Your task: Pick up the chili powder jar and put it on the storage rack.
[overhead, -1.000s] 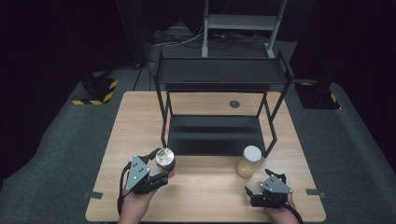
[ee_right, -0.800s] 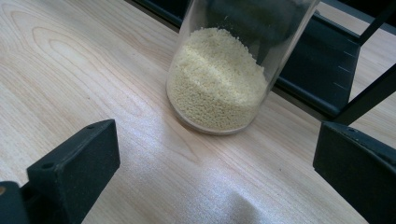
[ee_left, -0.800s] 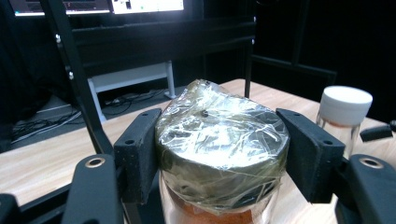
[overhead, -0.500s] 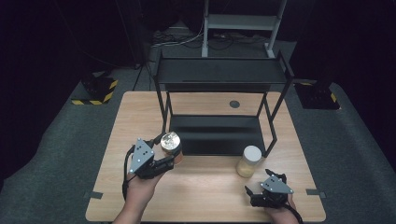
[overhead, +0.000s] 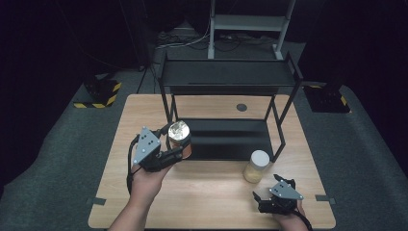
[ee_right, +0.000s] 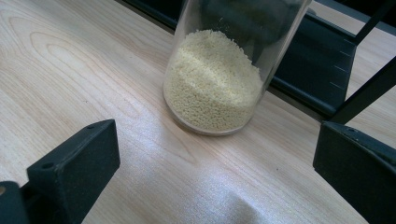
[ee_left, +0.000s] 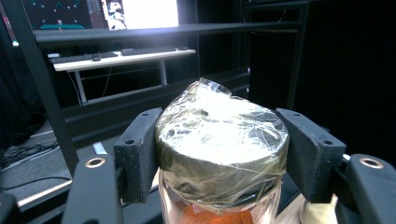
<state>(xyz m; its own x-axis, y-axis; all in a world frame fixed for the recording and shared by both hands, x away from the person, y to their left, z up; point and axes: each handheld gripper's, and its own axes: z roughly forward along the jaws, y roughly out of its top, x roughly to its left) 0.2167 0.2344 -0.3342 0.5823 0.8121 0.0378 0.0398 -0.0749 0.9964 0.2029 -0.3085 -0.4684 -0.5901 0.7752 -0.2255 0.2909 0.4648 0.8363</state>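
Note:
My left gripper [overhead: 175, 147] is shut on a glass jar [overhead: 179, 137] with orange powder and a top wrapped in clear film. It holds the jar off the table in front of the black two-tier rack [overhead: 226, 79], near its left legs. In the left gripper view both pads [ee_left: 137, 154] press the jar [ee_left: 219, 154] just under its wrapped top. A second jar [overhead: 256, 166] with pale yellow grains and a white lid stands on the table by the rack's right front leg. My right gripper [overhead: 269, 192] rests low behind it, jaws wide apart; the grain jar [ee_right: 219, 79] stands beyond them, untouched.
The wooden table [overhead: 211, 211] carries the rack, whose lower shelf [overhead: 226, 139] sits just above the tabletop. A round dark cable hole [overhead: 241, 107] lies behind the rack. Dark floor and a yellow-black striped block [overhead: 98, 94] surround the table.
My left gripper has lifted the orange-powder jar off the table and carried it up and toward the rack. The right gripper and the grain jar have not moved.

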